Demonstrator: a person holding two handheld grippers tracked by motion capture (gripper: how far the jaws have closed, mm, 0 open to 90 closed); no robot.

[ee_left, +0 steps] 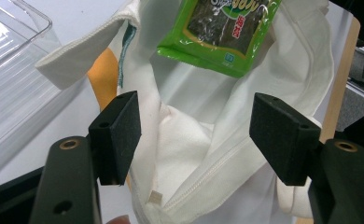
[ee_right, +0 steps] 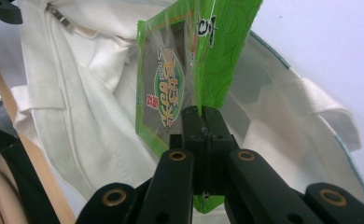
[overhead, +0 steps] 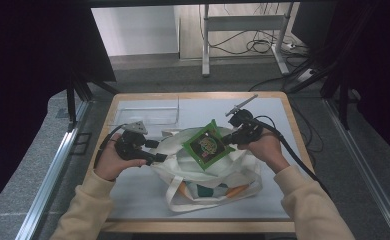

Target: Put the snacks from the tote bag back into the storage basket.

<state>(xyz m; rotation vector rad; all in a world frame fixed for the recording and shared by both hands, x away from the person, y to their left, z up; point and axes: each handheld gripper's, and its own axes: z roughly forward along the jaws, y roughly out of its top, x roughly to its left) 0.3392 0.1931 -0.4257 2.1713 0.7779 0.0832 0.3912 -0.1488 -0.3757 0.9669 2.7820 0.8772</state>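
A green packet of seaweed (overhead: 207, 145) hangs over a white cloth tote bag (overhead: 233, 172) in the middle of the table. My right gripper (overhead: 230, 138) is shut on the packet's edge; in the right gripper view the jaws pinch the green packet (ee_right: 180, 88) above the bag's white cloth (ee_right: 87, 107). My left gripper (overhead: 159, 157) is at the bag's left side, open. In the left gripper view its pads (ee_left: 119, 135) stand wide apart over the bag's mouth (ee_left: 189, 140), with nothing between them, and the packet (ee_left: 222, 30) hangs beyond.
A clear plastic bin (overhead: 148, 112) stands at the table's back left, also seen as a clear bin (ee_left: 12, 70) in the left gripper view. The bag's handles (overhead: 183, 202) trail toward the front edge. A wooden rim (overhead: 293, 125) borders the white table top.
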